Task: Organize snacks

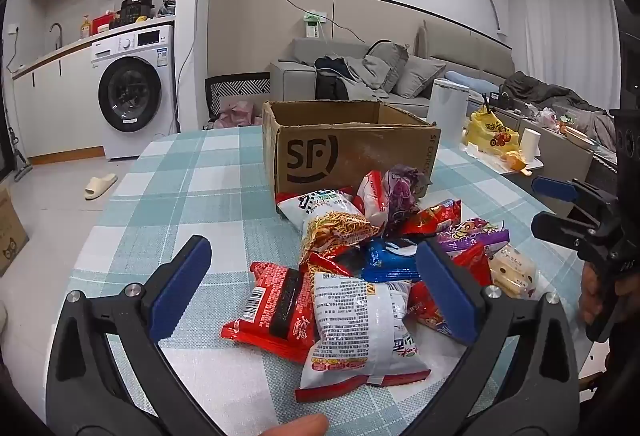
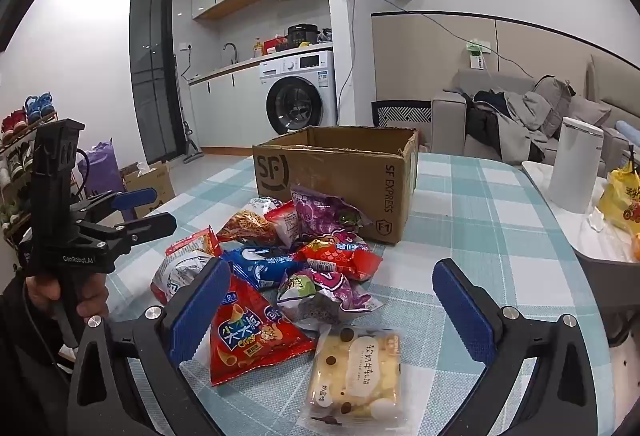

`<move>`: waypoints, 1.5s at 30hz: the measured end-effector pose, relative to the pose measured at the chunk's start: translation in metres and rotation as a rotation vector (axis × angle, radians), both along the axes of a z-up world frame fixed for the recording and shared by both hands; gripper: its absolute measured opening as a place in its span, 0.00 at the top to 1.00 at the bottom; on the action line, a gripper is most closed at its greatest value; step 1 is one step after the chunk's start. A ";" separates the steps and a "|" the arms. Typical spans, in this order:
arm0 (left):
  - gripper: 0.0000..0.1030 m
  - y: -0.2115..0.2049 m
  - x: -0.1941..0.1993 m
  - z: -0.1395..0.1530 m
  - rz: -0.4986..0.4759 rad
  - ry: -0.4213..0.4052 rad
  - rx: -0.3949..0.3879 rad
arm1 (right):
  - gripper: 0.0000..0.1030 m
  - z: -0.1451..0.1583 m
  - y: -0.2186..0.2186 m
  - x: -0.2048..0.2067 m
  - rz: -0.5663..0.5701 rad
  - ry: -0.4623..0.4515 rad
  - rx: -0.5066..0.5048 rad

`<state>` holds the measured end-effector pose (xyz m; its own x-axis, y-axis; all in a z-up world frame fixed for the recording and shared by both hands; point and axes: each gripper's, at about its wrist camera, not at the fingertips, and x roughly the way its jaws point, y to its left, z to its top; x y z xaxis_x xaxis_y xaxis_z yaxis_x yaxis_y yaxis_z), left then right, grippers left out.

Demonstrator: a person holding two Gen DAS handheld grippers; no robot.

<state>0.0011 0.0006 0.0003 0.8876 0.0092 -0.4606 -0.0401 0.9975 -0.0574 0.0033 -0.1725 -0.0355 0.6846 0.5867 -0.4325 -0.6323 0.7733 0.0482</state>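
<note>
I see the bench (image 2: 480, 220) carrying an open cardboard box (image 2: 340, 171), seemingly empty. The snack packets (image 2: 288, 276) lie heaped before it, so everything remains. My left hand-held gripper (image 1: 316, 288) and right hand-held gripper (image 2: 332, 300) both gape, holding nothing.

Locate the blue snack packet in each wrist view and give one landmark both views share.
Left wrist: the blue snack packet lies mid-pile, right of centre, partly behind a gripper finger.
Right wrist: the same packet lies left of centre, above the red triangular packet.
Shared landmark: the cardboard box behind the pile.
</note>
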 end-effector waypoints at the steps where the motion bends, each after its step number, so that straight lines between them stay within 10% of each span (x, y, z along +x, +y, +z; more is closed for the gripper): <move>1: 0.01 0.000 0.001 0.000 0.001 -0.002 -0.002 | 0.00 0.000 0.001 0.001 0.001 0.017 -0.009; 45: 0.01 -0.003 -0.006 0.003 -0.031 -0.033 0.008 | 0.00 -0.003 0.003 0.004 0.005 0.035 -0.008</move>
<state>-0.0047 -0.0026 0.0030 0.9020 -0.0150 -0.4314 -0.0073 0.9987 -0.0498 0.0070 -0.1695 -0.0385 0.6660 0.5867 -0.4607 -0.6341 0.7705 0.0645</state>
